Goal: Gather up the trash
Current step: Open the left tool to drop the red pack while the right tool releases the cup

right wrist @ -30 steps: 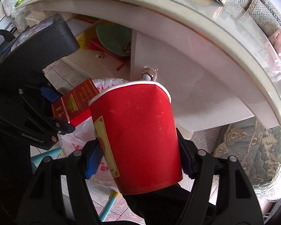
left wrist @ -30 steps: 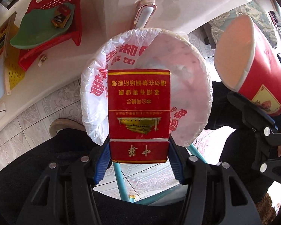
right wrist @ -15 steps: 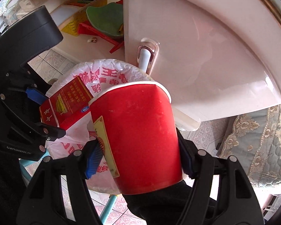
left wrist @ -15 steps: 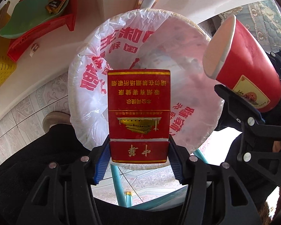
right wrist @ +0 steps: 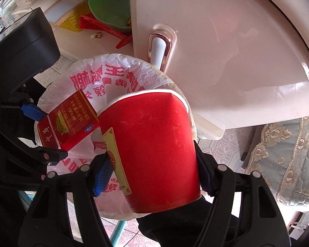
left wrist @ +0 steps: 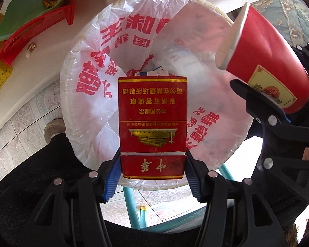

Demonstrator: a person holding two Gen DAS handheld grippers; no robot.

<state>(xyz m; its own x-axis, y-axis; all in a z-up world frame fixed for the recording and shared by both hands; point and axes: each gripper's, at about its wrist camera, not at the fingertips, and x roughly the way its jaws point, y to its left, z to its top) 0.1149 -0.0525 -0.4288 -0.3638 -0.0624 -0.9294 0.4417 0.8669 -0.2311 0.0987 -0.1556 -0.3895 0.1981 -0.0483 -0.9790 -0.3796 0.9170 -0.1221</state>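
The left gripper [left wrist: 152, 164] is clamped on a red cigarette pack [left wrist: 152, 121], its blue pads [left wrist: 112, 180] pressing the lid end from both sides; the pack points toward twelve o'clock in the left wrist view, printed face toward the camera, gold lettering upside down. The pack hangs over the mouth of a round bin [left wrist: 71, 76] lined with a white plastic bag [left wrist: 92, 94] bearing red characters; some paper scraps [left wrist: 150, 73] lie down inside the liner, just past the pack's far end.

The right gripper [right wrist: 152, 175] grips a red paper cup [right wrist: 152, 148] by its lower body, fingers on either side; the cup's white rim faces twelve o'clock in the right wrist view, and a yellow label runs along its side at about eight o'clock. In the left wrist view the same cup [left wrist: 263, 61] sits at two o'clock, tilted with its open mouth toward the bin's rim, over the edge of the liner.

From the right wrist view the pack [right wrist: 69, 121] lies at nine o'clock of the cup, near it, above the bag [right wrist: 117, 76]; the left gripper [right wrist: 41, 132] holds it there. Beyond the bin at twelve o'clock stands a white cabinet door [right wrist: 226, 47] with a white handle [right wrist: 159, 49]; at eleven o'clock a red basket [left wrist: 39, 20] holds a green tray [left wrist: 20, 14]; the floor is patterned tile [left wrist: 16, 127].
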